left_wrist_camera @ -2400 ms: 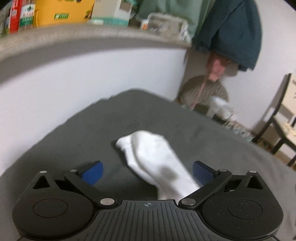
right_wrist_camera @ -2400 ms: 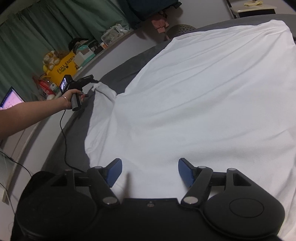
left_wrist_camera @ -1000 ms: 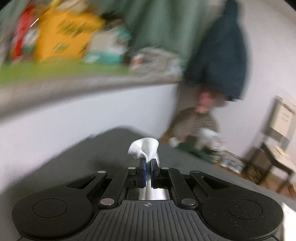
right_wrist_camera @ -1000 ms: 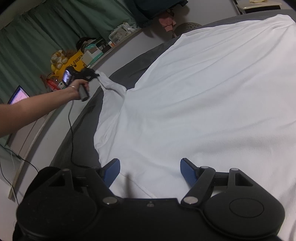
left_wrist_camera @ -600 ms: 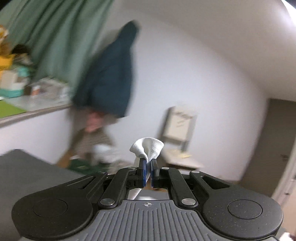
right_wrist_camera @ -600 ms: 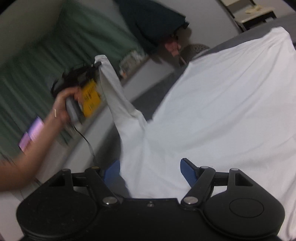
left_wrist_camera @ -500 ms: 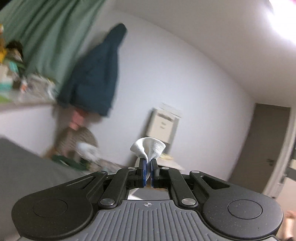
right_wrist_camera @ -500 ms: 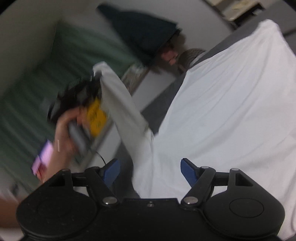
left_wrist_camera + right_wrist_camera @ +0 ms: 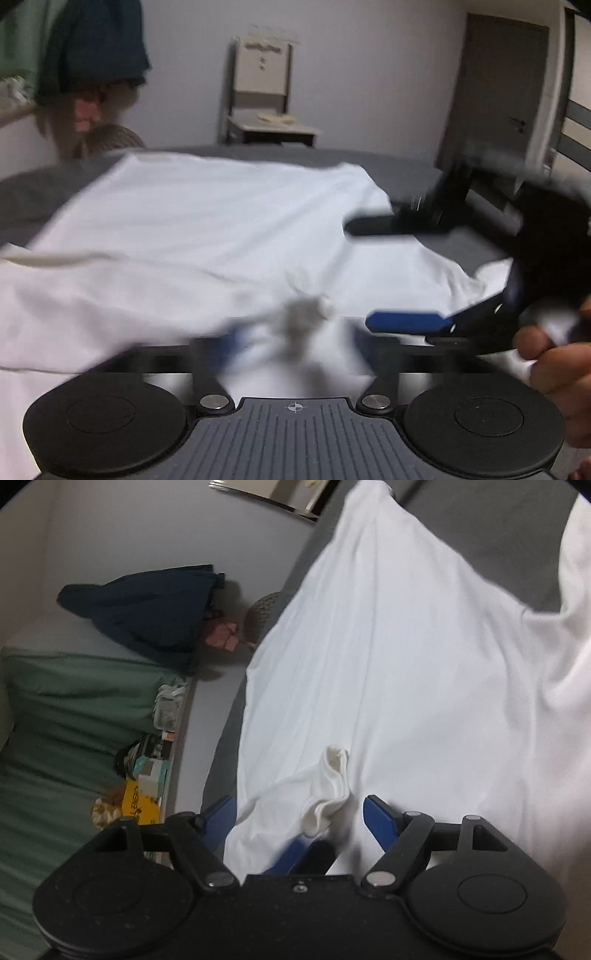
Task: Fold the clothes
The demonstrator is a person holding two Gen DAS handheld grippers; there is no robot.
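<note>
White T-shirt (image 9: 203, 221) spread flat on grey bed (image 9: 406, 166), filling most of left wrist view from 9 to 3 o'clock. Whole view smeared by motion.

Left claw (image 9: 295, 336) low over the shirt at 6 o'clock. Fingers blurred but standing apart: released, nothing pinched. Crumpled sleeve (image 9: 328, 786) bunched just ahead of and between them; contact not readable through the blur.

Right claw (image 9: 299, 816) released too, blue fingers wide apart, nothing in its grip. Tilted hard, so bed edge and wall run diagonally across right wrist view. Sleeve end doubled back onto shirt body, lying between the fingers at 6 o'clock. Beneath the sleeve, a blue finger (image 9: 288, 853) of the other tool showing.

From left wrist view, right tool entering at 3 o'clock, turned sideways: one blue pad (image 9: 406, 321) level just above the shirt, the other finger higher at 2 o'clock. Hand (image 9: 554, 365) wrapped round the grip at 4 o'clock, knuckles toward the lens. Both tools close together over the same corner of the shirt.

Beyond the bed: chair (image 9: 262, 85) against wall at 12 o'clock, door (image 9: 498, 92) at 1 o'clock, dark blue jacket (image 9: 147, 609) hanging, green curtain (image 9: 74, 720).
</note>
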